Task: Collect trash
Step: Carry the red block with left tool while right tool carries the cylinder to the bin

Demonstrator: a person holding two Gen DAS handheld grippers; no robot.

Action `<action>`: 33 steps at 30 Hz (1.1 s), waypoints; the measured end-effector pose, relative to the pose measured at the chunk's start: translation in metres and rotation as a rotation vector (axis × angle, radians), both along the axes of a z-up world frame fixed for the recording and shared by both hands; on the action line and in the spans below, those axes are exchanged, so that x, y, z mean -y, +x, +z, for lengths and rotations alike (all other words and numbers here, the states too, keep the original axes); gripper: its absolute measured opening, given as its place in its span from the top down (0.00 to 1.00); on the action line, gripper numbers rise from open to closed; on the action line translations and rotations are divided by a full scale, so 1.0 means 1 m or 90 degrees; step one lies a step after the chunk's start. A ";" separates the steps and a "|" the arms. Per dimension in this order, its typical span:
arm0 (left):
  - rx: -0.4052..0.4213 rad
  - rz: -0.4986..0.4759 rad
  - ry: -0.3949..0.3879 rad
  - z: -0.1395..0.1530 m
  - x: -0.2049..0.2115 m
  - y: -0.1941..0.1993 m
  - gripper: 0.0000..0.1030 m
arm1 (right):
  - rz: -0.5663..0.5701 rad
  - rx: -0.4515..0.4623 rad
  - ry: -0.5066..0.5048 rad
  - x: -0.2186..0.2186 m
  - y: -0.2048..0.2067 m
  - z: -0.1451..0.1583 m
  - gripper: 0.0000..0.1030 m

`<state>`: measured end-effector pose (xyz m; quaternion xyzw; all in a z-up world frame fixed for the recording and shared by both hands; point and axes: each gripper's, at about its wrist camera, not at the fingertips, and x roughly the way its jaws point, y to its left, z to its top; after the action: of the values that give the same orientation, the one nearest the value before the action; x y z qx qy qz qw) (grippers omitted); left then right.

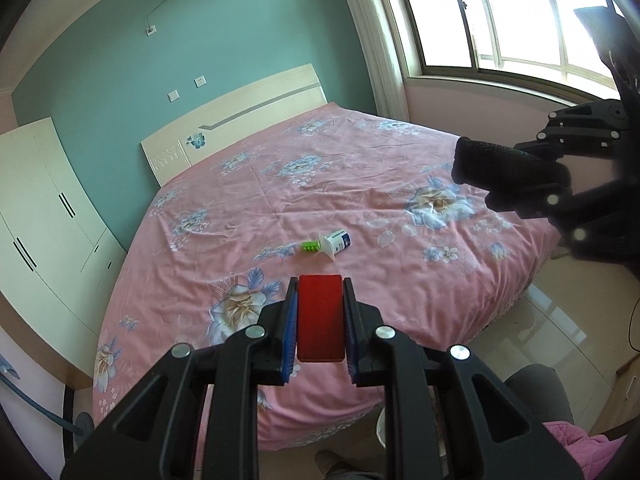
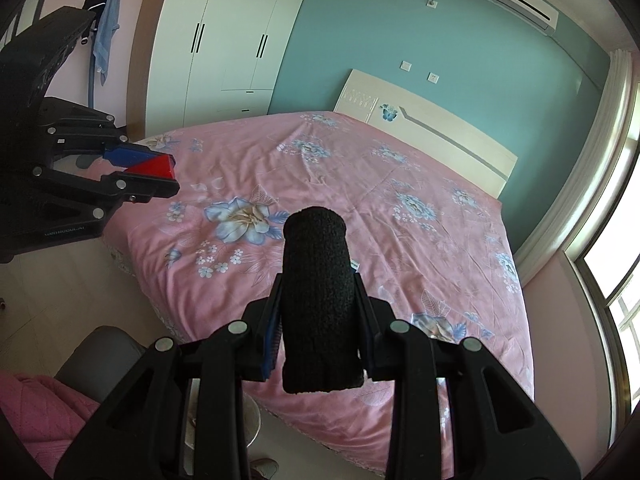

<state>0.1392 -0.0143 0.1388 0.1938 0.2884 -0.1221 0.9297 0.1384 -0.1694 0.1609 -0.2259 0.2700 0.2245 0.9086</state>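
The left gripper (image 1: 320, 316) holds a red block (image 1: 321, 316) between its fingers above the bed (image 1: 360, 168). The right gripper (image 2: 318, 312) clamps a black foam piece (image 2: 318, 300). A small bottle (image 1: 338, 242) and green piece (image 1: 311, 245) lie mid-bed.

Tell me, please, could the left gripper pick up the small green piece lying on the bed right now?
Probably not: the left gripper is shut on a red block. The green piece lies ahead on the bedspread, path unobstructed.
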 end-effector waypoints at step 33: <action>-0.420 -0.008 -0.019 -0.307 0.007 0.020 0.79 | 0.011 -0.387 -0.022 -0.024 0.005 -0.297 0.68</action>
<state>0.1592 -0.0213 -0.1687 0.1322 0.5713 -0.1881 0.7879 0.1437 -0.1457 -0.1359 -0.1662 0.5314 0.2848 0.7803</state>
